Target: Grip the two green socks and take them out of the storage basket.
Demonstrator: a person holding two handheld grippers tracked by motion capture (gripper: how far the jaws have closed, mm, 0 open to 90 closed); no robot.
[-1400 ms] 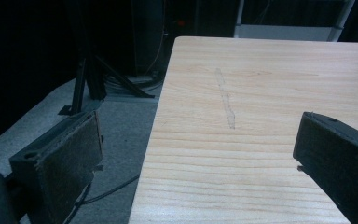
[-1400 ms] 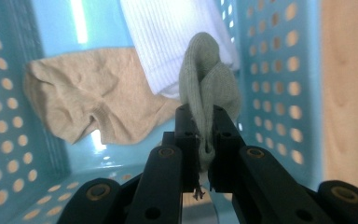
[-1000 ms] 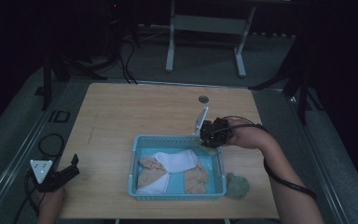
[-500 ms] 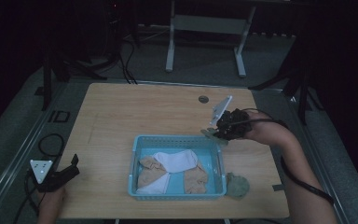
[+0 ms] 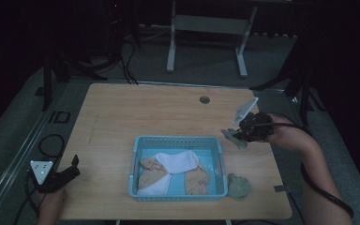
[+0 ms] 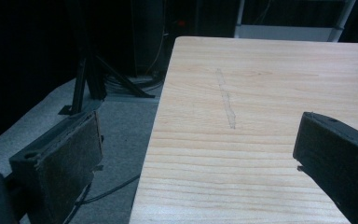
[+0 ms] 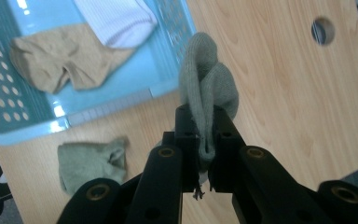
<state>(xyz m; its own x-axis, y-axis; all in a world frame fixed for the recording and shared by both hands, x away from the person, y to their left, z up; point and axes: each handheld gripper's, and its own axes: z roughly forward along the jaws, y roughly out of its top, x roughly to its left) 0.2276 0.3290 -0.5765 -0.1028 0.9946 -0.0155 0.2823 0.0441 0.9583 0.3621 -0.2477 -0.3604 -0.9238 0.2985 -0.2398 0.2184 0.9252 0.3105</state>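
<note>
Since a second ago, the right gripper (image 5: 238,134) has carried its grey-green sock (image 7: 208,91) away from the light blue basket (image 5: 218,151) toward the table's right edge, raised above the wood. Its jaws are pinching the soft ribbed knit, which bunches in a folded lump. A matching sock (image 5: 238,186) lies crumpled just beside the perforated plastic basket, which holds tan socks (image 5: 153,170) and a white one (image 5: 178,160). The left gripper (image 5: 68,168) rests at the wooden table's (image 5: 145,112) near left corner, jaws spread and empty.
</note>
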